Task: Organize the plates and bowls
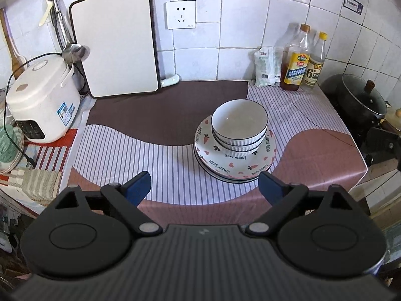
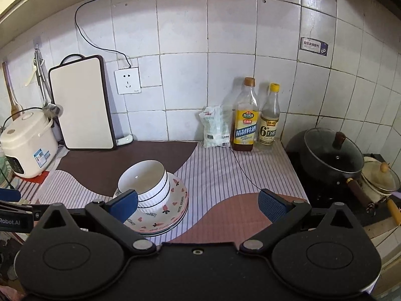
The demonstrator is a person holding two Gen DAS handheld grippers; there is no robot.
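Bowls (image 1: 239, 125) nested on stacked plates (image 1: 234, 161), mid tabletop (image 1: 155, 158) toward near edge. Left hand-held gripper (image 1: 204, 188) spread wide, nothing between pads, just short of plates. Right hand-held gripper (image 2: 198, 204) likewise spread and empty, stack off its left finger. Bottles (image 1: 294, 60) at far right corner, cutting board (image 1: 114, 42) at far left.

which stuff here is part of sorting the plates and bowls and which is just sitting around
Part of the job: stacked white bowls; heart-print plates under them; left gripper and right gripper, both open and empty.

Just sitting around: rice cooker, cutting board, two bottles, white packet, lidded pot, ladle.
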